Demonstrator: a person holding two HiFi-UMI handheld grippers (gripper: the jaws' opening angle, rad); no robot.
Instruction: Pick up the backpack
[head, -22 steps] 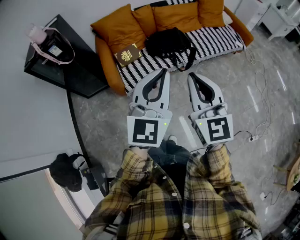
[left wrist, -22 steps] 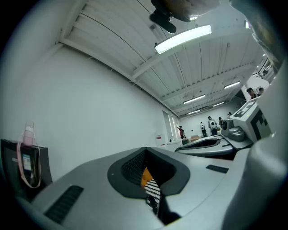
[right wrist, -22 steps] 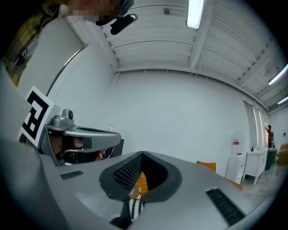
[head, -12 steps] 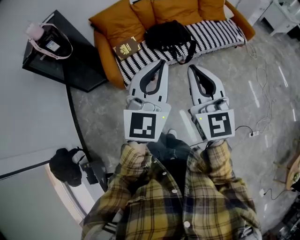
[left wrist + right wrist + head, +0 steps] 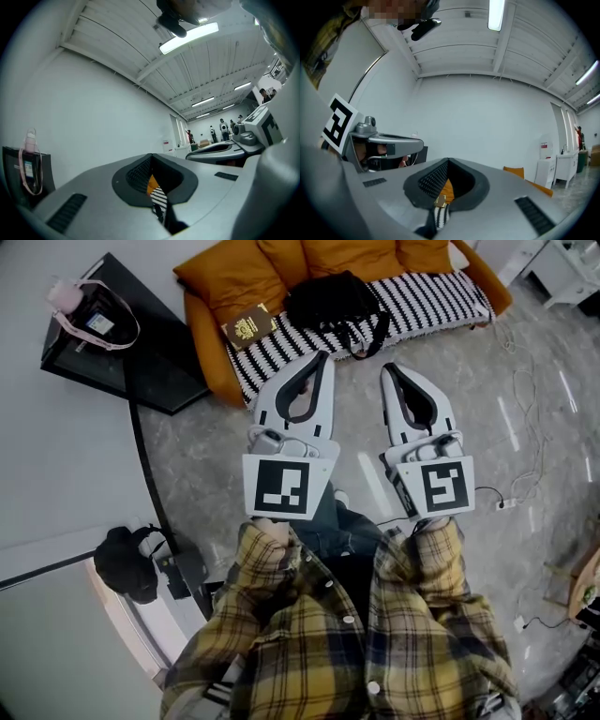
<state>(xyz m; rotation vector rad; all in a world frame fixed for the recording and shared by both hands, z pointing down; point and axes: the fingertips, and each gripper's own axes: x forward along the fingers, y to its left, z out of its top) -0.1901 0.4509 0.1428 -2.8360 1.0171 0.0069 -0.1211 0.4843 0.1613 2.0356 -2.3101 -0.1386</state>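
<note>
Far left: black cabinet [image 5: 141,371] topped by a pink bottle [image 5: 64,296]. Next, orange sofa [image 5: 211,282] with a brown booklet [image 5: 247,329] lying on its striped cover [image 5: 431,298]. Left gripper [image 5: 322,358] held level over the floor, with fingers [image 5: 275,401] pressed together on nothing. Beyond its tip and clear of it, black backpack [image 5: 328,301] resting on the sofa seat against the cushions, strap drooping over the front edge. Right gripper [image 5: 387,369] alongside, likewise closed and empty, short of the strap.
</note>
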